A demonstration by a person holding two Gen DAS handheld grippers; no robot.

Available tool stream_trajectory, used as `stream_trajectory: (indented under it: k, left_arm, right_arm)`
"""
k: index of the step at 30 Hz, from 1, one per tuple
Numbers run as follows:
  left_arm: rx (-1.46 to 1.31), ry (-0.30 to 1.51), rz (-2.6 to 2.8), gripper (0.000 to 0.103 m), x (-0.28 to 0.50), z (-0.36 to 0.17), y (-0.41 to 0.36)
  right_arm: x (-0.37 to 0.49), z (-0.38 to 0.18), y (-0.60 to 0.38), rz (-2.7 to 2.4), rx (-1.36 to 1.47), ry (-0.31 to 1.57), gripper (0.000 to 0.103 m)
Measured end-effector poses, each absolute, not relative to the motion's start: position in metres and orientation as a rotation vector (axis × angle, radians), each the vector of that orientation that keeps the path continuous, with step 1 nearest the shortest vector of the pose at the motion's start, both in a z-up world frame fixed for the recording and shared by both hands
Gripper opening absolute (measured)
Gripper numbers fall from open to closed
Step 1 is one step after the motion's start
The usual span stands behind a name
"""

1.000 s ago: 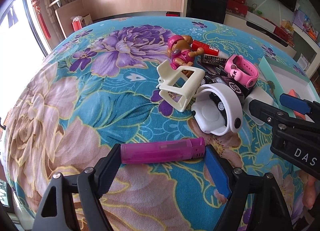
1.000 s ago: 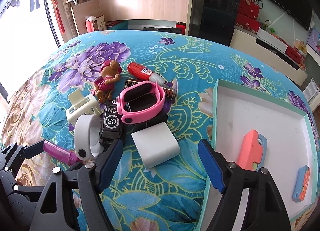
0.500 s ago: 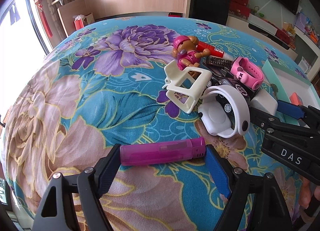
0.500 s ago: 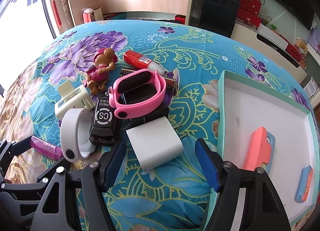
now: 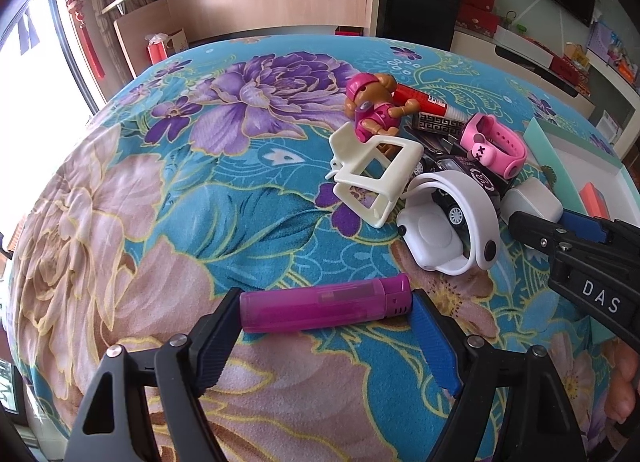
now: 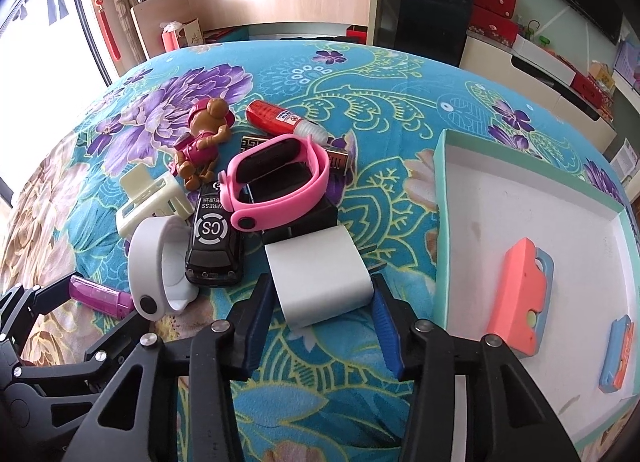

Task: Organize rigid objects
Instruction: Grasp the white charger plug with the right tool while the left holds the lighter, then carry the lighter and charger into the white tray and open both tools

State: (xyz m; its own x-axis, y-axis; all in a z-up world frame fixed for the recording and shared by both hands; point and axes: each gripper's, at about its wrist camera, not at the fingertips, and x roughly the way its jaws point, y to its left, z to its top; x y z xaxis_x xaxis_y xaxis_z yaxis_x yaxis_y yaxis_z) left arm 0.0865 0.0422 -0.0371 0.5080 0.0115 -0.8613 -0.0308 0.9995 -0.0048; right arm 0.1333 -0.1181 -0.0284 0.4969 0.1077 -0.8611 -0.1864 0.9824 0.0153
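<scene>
My left gripper (image 5: 325, 302) is shut on a purple lighter (image 5: 320, 308), held lengthwise with a pad at each end, low over the floral cloth. My right gripper (image 6: 320, 290) is closing on a white box (image 6: 316, 278), and its blue pads meet the box's two sides near its front end. Just behind lies a pile: a pink watch (image 6: 280, 182), a black toy car (image 6: 214, 246), a white band (image 6: 156, 262), a cream clip (image 6: 148, 198), a toy dog (image 6: 200, 138) and a red glue bottle (image 6: 272, 114).
A teal-rimmed white tray (image 6: 440, 202) stands to the right and holds a coral and blue block (image 6: 520, 294) and a smaller blue and orange piece (image 6: 616, 354). Bare cloth spreads left of the pile. Cabinets and shelves stand beyond the table.
The right gripper's jaws have narrowed from wide apart to the sides of the white box. The left gripper and the lighter have not moved.
</scene>
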Motion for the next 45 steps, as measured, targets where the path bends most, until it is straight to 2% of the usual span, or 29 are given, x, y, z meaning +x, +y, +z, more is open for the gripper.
stream_trajectory:
  k: [24, 36, 45]
  left_arm:
    - [0.035, 0.901, 0.044, 0.083, 0.077, 0.020, 0.031]
    - [0.177, 0.836, -0.133, 0.083, 0.097, 0.056, -0.061]
    - [0.257, 0.828, -0.279, 0.083, 0.126, 0.046, -0.145]
  right_arm:
    - [0.113, 0.015, -0.173, 0.058, 0.126, 0.904, 0.048]
    - [0.110, 0.015, -0.253, -0.168, 0.184, 0.883, 0.048]
    - [0.106, 0.010, -0.312, -0.303, 0.251, 0.864, 0.048]
